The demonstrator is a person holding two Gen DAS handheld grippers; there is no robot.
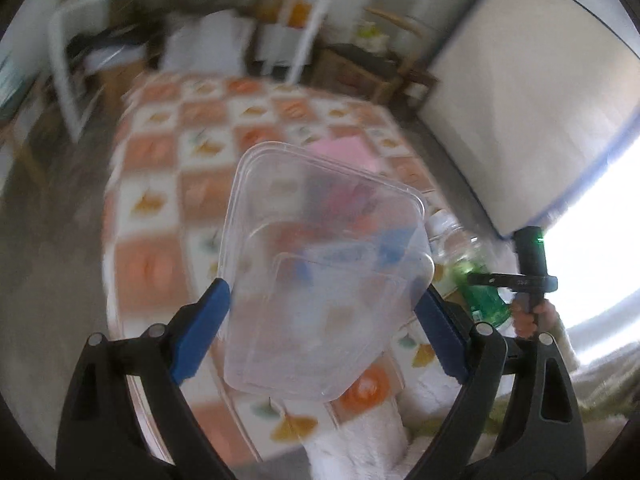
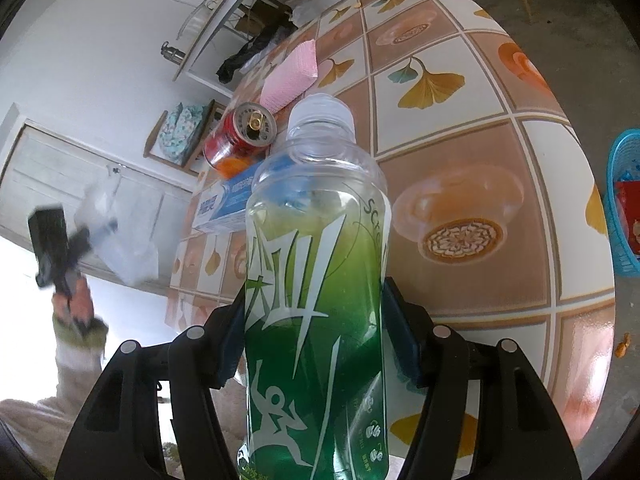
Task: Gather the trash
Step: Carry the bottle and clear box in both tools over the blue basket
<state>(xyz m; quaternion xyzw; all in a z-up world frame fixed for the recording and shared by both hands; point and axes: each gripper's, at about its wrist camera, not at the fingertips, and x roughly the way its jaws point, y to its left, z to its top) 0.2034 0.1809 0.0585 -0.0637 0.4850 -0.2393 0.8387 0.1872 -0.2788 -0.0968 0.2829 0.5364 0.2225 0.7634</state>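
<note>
My left gripper (image 1: 320, 296) is shut on a clear plastic food container (image 1: 316, 208), with the blue pads pressing its two sides; it hangs tilted above the patterned table (image 1: 160, 200). My right gripper (image 2: 314, 304) is shut on a green drink bottle (image 2: 316, 240) with a clear cap, held upright over the table's (image 2: 480, 160) near edge. The left wrist view shows that bottle (image 1: 480, 292) at the right in the right gripper (image 1: 492, 280). The right wrist view shows the left gripper (image 2: 92, 236), blurred, with the container (image 2: 120, 232) at the left.
On the table lie a red can (image 2: 240, 136) on its side, a blue-and-white box (image 2: 224, 204) and a pink pack (image 2: 292, 76). A blue basket (image 2: 624, 200) holding items stands on the floor to the right. A white shelf frame (image 1: 180, 0) stands beyond the table.
</note>
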